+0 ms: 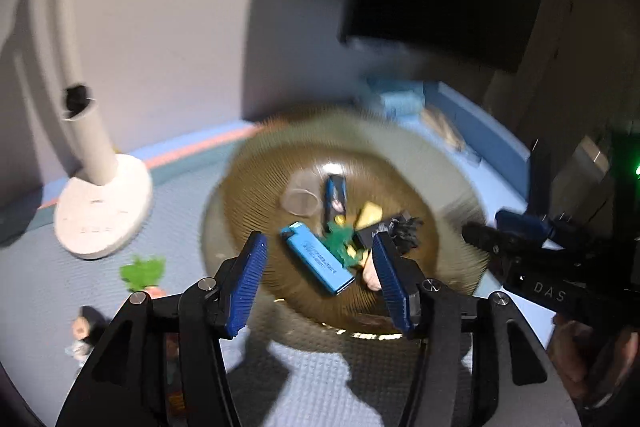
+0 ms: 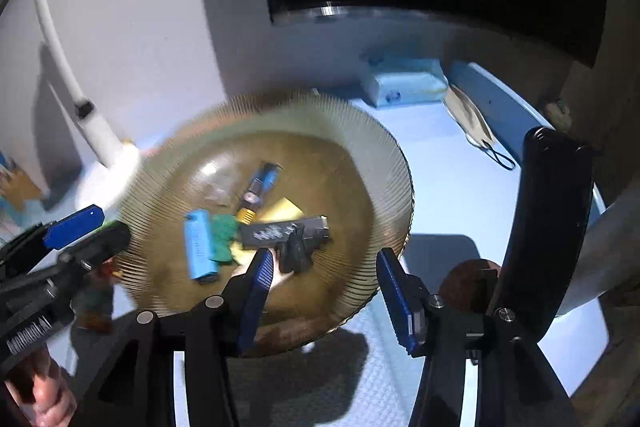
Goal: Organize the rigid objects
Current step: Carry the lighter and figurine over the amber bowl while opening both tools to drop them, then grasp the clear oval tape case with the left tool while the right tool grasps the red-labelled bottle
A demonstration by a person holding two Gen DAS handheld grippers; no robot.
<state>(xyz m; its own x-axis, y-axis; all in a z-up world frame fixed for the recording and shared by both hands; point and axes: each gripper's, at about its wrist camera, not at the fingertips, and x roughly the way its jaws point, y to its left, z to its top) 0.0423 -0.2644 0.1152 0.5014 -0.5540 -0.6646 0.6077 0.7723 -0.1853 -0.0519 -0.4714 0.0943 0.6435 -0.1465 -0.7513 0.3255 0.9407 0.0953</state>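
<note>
A ribbed amber glass plate (image 1: 440, 163) (image 2: 360, 163) sits on the blue mat and holds a light blue lighter (image 1: 318, 257) (image 2: 199, 243), a dark blue lighter (image 1: 335, 195) (image 2: 262, 183), a green toy (image 1: 340, 239) (image 2: 223, 237), a yellow piece (image 1: 370, 215) (image 2: 284, 209), a clear small cup (image 1: 300, 197) and a black toy gun (image 2: 288, 235) (image 1: 400, 231). My left gripper (image 1: 320, 283) is open and empty above the plate's near rim. My right gripper (image 2: 324, 287) is open and empty over the plate's near right rim; it also shows in the left wrist view (image 1: 504, 239).
A white lamp base (image 1: 104, 207) stands left of the plate. A green-leaf toy (image 1: 144, 273) and a small dark figure (image 1: 86, 327) lie on the mat at the left. A blue tissue pack (image 2: 404, 83) and a face mask (image 2: 472, 123) lie behind the plate. A dark monitor stands behind.
</note>
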